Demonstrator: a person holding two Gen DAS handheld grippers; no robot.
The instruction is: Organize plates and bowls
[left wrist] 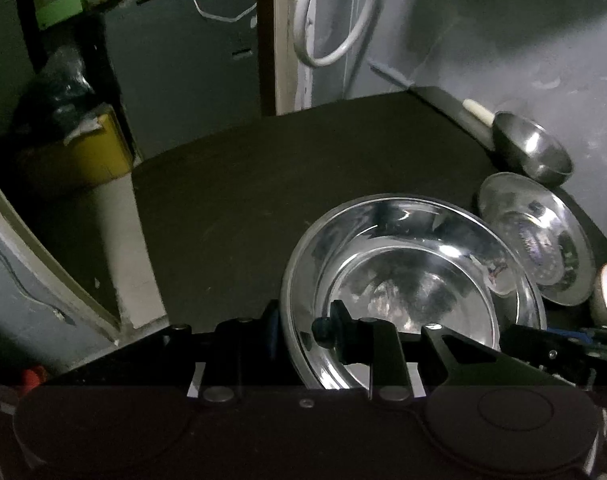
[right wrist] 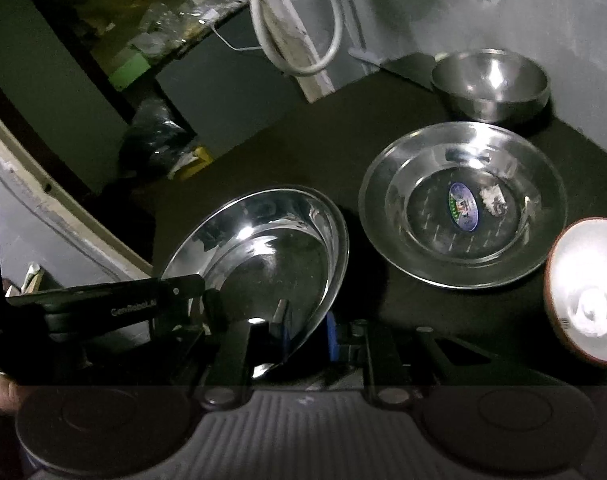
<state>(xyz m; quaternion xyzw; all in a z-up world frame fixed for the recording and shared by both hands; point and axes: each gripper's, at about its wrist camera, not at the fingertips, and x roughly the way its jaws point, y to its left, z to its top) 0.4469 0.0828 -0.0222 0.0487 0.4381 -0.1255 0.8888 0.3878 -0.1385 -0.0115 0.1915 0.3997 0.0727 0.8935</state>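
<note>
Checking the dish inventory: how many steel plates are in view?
2. One plate is tilted, gripped at its rim by both hand-held grippers. The other plate, with a sticker, lies flat on the table behind it. Nothing suggests hidden ones.

A large steel plate point(right wrist: 263, 264) sits near the front edge of the tabletop point(right wrist: 343, 128). To its right lies a second plate point(right wrist: 463, 204). Behind that, by the far right corner, stands a steel bowl point(right wrist: 489, 84). A ceramic bowl point(right wrist: 587, 288) rests at the right edge.

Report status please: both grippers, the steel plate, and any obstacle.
Both grippers, left and right, shut on near steel plate, rim tilted. Stickered plate, steel bowl, white bowl close beside.
</note>
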